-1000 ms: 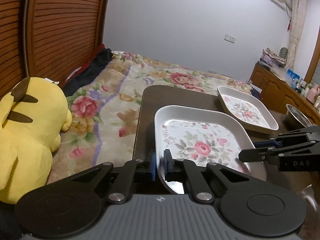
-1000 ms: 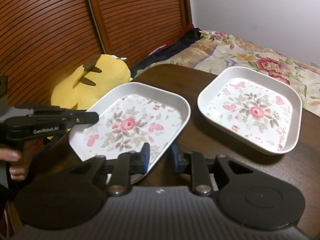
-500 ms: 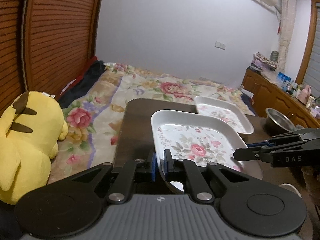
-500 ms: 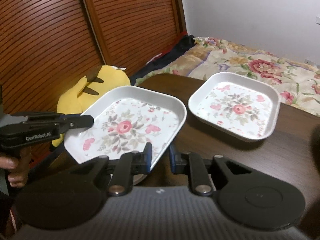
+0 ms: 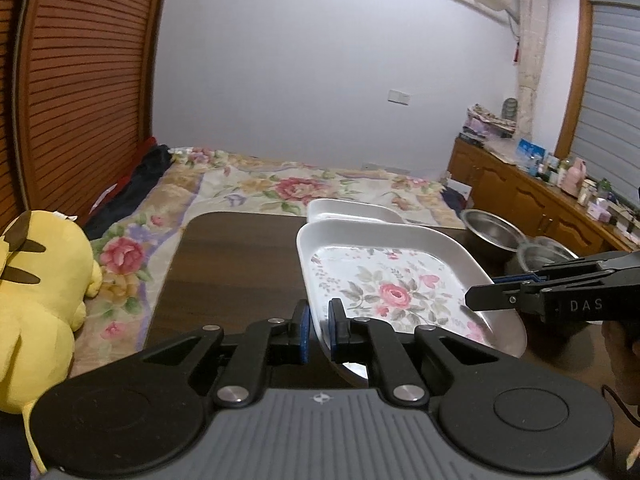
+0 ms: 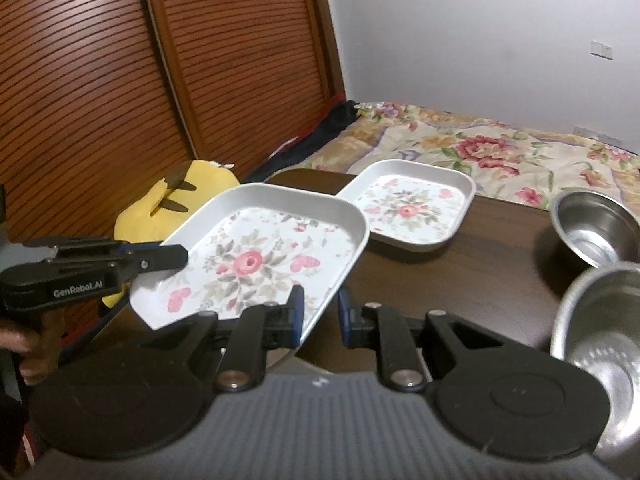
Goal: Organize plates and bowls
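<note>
**Floral plate held over the table**

The left gripper (image 5: 318, 330) pinches the near floral plate (image 5: 384, 280) by its rim, raised above the table (image 5: 232, 272). The right gripper (image 6: 320, 314) straddles its opposite rim, apparently clamped. The 2nd plate (image 6: 412, 208) lies beyond.

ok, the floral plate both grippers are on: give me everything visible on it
The lifted plate is a rounded-square white dish with a raised rim and a pink rose print with butterflies and grey leaves inside. It looks like melamine or ceramic. It is held above the dark table, tilted. The left gripper pinches its near-left edge, the right gripper straddles the opposite edge. A matching plate lies beyond.
</note>
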The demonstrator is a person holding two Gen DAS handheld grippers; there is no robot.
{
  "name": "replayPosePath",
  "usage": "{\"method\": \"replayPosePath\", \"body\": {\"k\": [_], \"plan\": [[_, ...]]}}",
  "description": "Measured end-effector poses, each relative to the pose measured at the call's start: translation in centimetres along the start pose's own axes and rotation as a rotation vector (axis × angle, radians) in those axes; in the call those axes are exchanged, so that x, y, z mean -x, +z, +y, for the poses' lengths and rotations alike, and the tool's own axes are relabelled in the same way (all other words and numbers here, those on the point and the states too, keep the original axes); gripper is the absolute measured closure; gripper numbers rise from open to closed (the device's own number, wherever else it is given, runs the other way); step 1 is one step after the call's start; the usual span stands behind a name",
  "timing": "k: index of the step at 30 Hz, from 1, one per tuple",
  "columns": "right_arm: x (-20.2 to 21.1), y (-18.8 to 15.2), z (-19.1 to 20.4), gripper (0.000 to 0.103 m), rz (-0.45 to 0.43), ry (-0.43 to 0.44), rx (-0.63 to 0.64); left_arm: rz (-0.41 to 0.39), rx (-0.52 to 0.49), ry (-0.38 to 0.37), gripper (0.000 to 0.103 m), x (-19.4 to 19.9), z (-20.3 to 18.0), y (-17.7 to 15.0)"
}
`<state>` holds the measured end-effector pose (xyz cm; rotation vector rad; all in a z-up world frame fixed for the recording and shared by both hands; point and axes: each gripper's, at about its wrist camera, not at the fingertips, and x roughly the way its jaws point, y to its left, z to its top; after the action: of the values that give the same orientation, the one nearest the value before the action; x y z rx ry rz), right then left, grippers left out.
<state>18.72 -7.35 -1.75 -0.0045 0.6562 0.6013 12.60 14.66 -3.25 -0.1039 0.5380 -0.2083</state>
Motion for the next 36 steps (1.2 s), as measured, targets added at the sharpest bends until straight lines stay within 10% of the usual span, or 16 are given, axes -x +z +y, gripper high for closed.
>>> {"method": "replayPosePath", "body": {"k": [36], "plan": [[7.1,-9.1,-0.2,0.083,-0.073,-0.033,-0.119,0.086,-0.04,-0.088,0.091,4.3,-5.4,-5.3]]}}
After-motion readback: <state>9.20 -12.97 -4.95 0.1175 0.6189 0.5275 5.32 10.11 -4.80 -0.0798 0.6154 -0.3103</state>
